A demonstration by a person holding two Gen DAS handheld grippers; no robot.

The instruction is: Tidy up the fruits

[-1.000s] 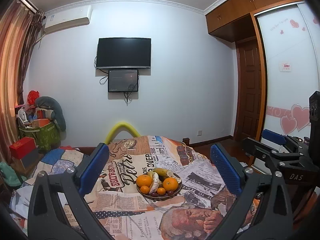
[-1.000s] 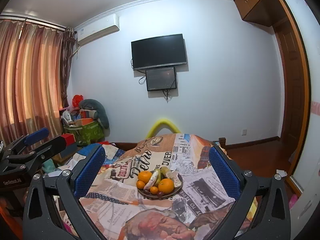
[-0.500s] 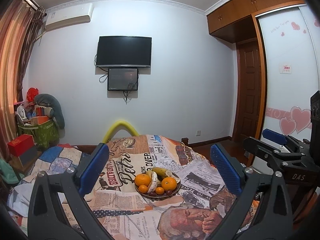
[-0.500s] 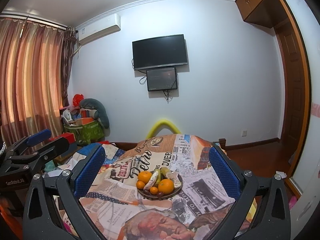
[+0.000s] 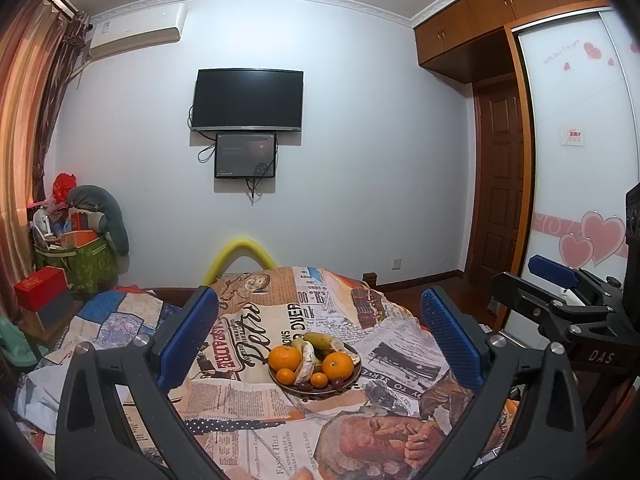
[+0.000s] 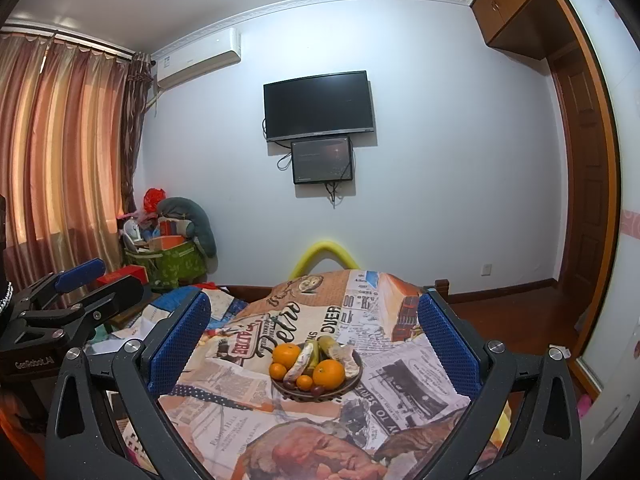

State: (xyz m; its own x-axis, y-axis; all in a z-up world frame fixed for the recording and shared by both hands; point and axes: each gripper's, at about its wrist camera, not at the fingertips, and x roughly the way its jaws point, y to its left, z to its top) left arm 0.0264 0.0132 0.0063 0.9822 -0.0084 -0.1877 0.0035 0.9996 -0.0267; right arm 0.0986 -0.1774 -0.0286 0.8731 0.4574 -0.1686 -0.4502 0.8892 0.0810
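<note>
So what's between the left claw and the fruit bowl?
Only bare newspaper-print cloth lies between the open left claw and the fruit bowl, seen in the left wrist view.

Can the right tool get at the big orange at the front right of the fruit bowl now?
Probably yes. The right tool is open and empty, and the big orange sits uncovered near the bowl rim facing it, with only bare cloth between them.

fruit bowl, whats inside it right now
The bowl holds two large oranges, smaller ones, a banana, a pale peeled-looking piece and dark grapes. Anything beneath the pile is covered.
</note>
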